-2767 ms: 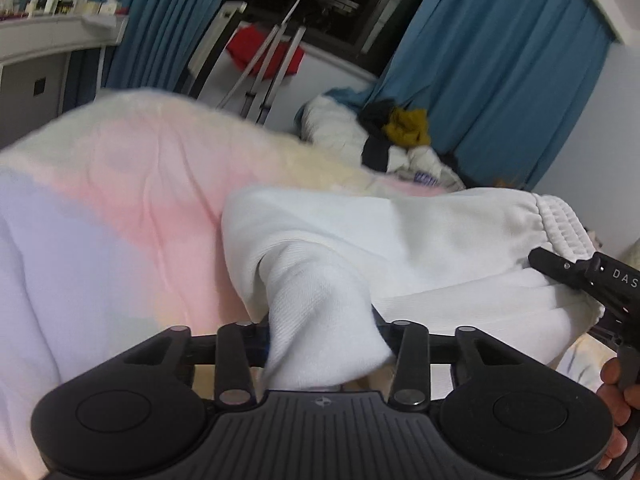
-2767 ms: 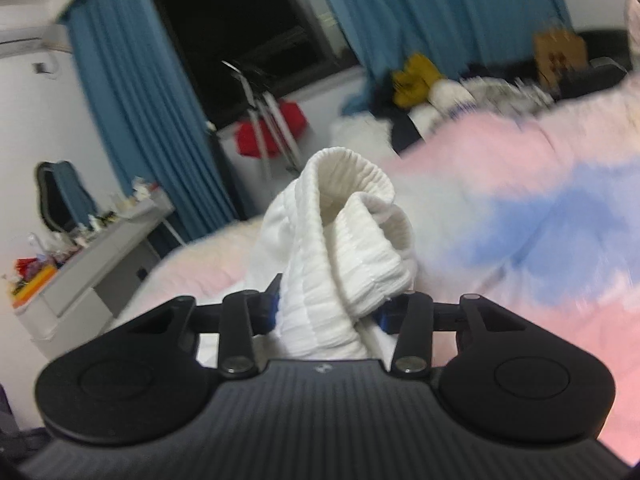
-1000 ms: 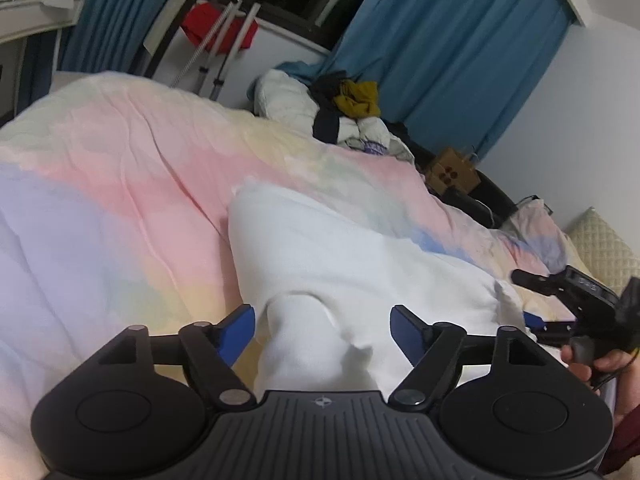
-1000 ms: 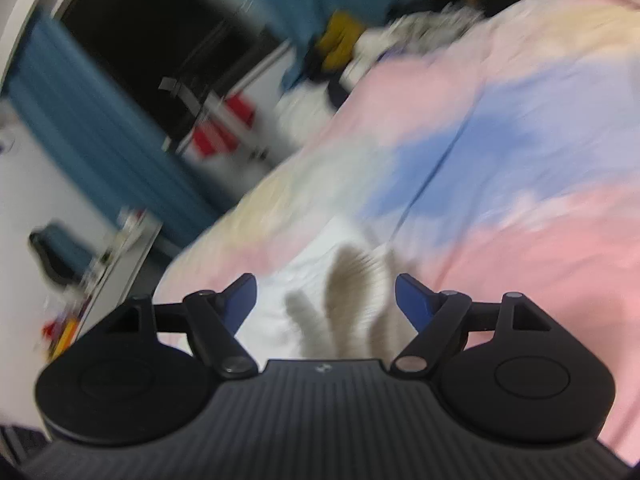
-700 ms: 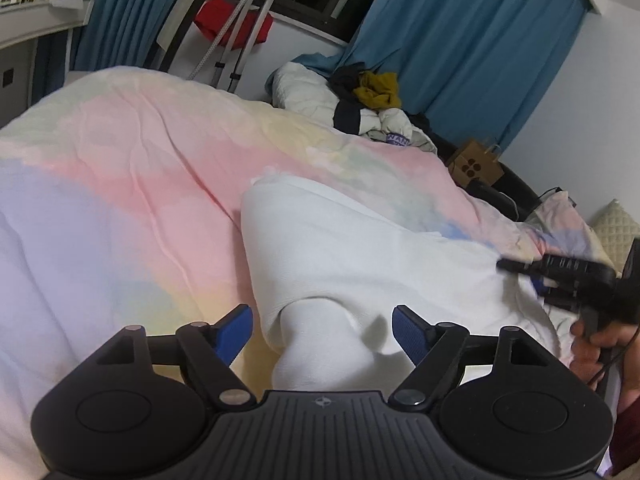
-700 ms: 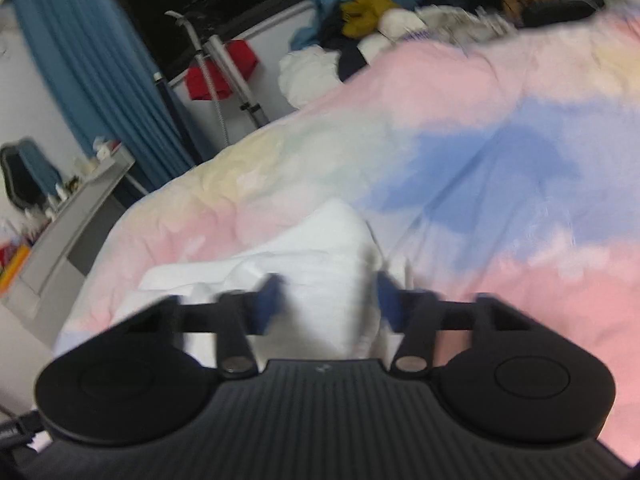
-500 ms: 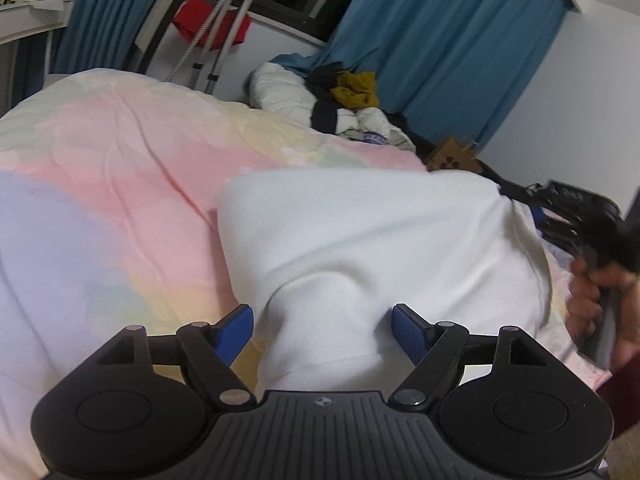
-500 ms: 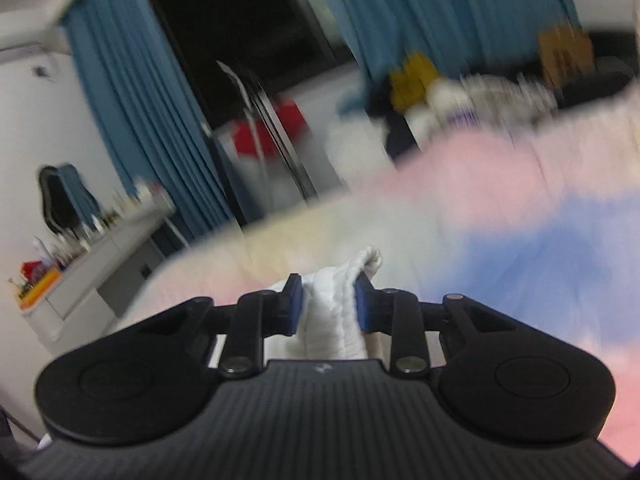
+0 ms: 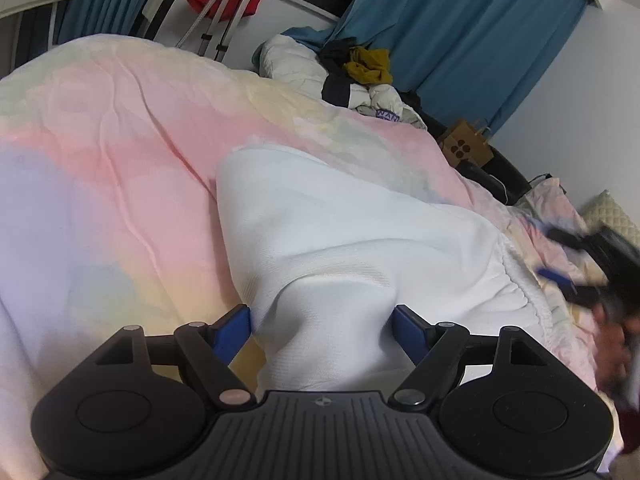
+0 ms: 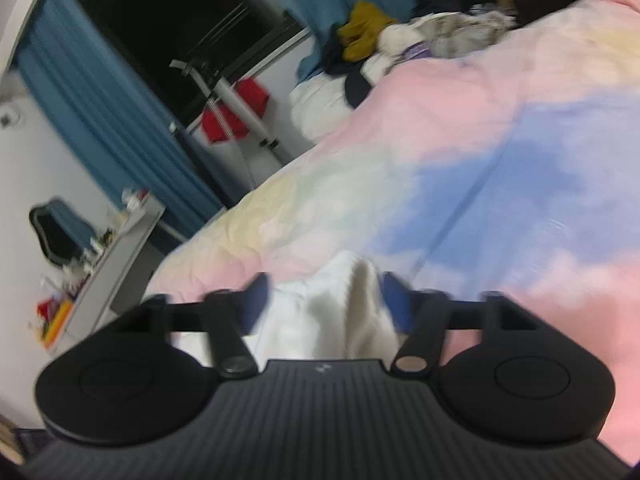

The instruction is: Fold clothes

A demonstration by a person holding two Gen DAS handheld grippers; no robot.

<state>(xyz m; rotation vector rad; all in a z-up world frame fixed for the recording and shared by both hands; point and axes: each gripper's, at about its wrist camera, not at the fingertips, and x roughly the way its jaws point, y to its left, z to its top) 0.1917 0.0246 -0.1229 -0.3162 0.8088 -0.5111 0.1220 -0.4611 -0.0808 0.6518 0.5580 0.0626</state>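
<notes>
- A white knitted garment with a gathered, ribbed hem (image 9: pixel 360 240) is seen lying on a bed covered by a pastel pink, blue and yellow quilt (image 9: pixel 100 168).
- The left gripper (image 9: pixel 322 326) is held with its blue-padded fingers (image 9: pixel 232 328) spread wide; a raised fold of the white cloth stands between them, and no squeeze on it is seen.
- The right gripper (image 10: pixel 324 300) is seen blurred, its jaws opening, with a bunch of the same white cloth between the pads.
- A heap of white, dark and mustard clothes (image 9: pixel 360 76) is piled at the bed's far end, before blue curtains (image 9: pixel 480 32).
</notes>
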